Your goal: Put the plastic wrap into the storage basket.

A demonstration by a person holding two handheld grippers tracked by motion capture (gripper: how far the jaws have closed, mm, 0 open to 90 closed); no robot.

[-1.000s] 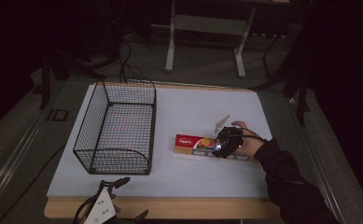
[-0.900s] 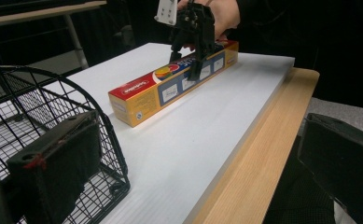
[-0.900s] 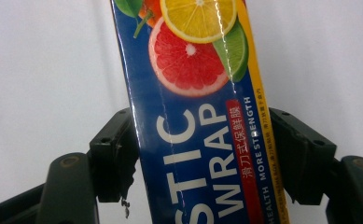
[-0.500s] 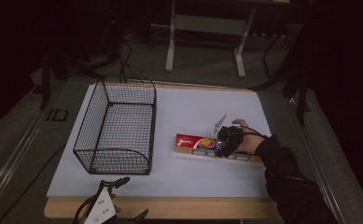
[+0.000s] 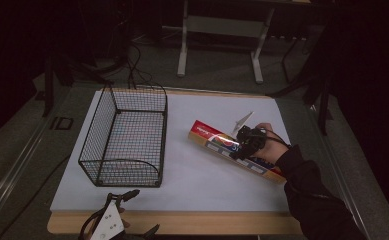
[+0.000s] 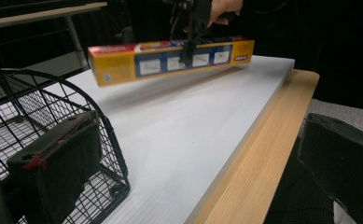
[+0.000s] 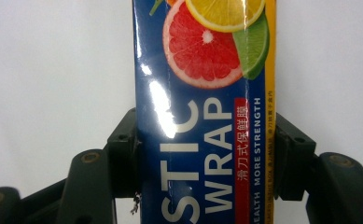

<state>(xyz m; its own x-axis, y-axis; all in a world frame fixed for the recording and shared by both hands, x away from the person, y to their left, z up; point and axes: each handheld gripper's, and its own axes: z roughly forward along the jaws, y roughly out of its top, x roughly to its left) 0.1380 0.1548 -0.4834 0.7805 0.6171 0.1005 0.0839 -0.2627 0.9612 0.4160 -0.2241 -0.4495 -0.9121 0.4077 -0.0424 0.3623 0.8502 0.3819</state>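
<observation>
- The right hand-held gripper (image 5: 242, 145) is clamped across a long box of plastic wrap (image 5: 217, 142); its jaws have just been closing, and in the right gripper view both pads press on the box's (image 7: 202, 140) long sides.
- The grip sits near the middle of the box's length, with one end reaching out to each side of the hand-held gripper. In the left gripper view the box (image 6: 170, 58) hangs clear of the white worktop (image 6: 193, 121), a shadow beneath it.
- The step in hand looks like a lift, most likely to carry the box over to the wire basket (image 5: 127, 135), which stands on the worktop (image 5: 207, 190) well to the left of the holding hand.
- To do it well, keep the squeeze steady: the box is glossy and light, so it could slip or swing about the pads if the grip loosens.
- Hold the box level while raising it. A drooping end could catch on the basket's rim.
- Raise it above the rim before moving across, then turn it to run along the basket's longer side so it fits between the walls.
- Lower it inside before letting the jaws part, rather than dropping it from above.
- The left hand-held gripper (image 5: 113, 220) rests at the near edge of the worktop, just this side of the basket (image 6: 53, 121), with its jaws (image 6: 53, 163) standing apart and nothing between them. It is best kept there, out of the path.
</observation>
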